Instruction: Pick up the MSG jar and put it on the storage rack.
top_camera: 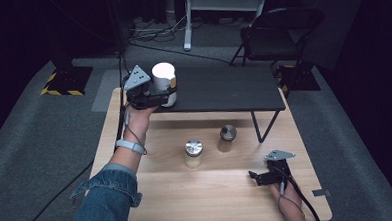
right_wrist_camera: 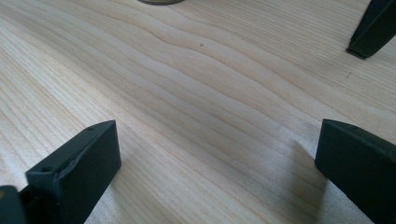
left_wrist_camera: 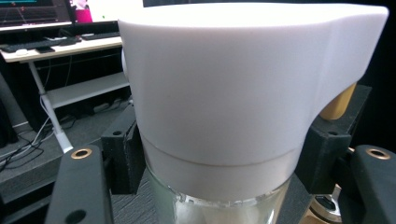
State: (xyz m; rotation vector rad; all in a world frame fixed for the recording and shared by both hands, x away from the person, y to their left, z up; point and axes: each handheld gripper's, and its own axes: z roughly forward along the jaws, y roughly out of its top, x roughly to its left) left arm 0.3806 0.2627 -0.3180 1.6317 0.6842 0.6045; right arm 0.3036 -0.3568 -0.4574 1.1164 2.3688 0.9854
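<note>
A glass jar with a tall white lid (top_camera: 164, 82) stands at the left end of the dark raised shelf (top_camera: 223, 89). My left gripper (top_camera: 164, 98) is shut on it, the jaws pressing on both sides just below the lid. In the left gripper view the white lid (left_wrist_camera: 233, 93) looms close, with a yellow part (left_wrist_camera: 338, 105) under its overhang. My right gripper (top_camera: 259, 178) rests low over the wooden table (top_camera: 212, 195) at the front right. It is open, with bare wood between its jaws (right_wrist_camera: 217, 140).
Two small jars with metal lids stand mid-table, one pale (top_camera: 193, 153) and one darker (top_camera: 227, 137) beside the shelf's leg (top_camera: 265, 127). That leg (right_wrist_camera: 373, 28) also appears in the right gripper view. A folding chair (top_camera: 275, 32) stands behind the table.
</note>
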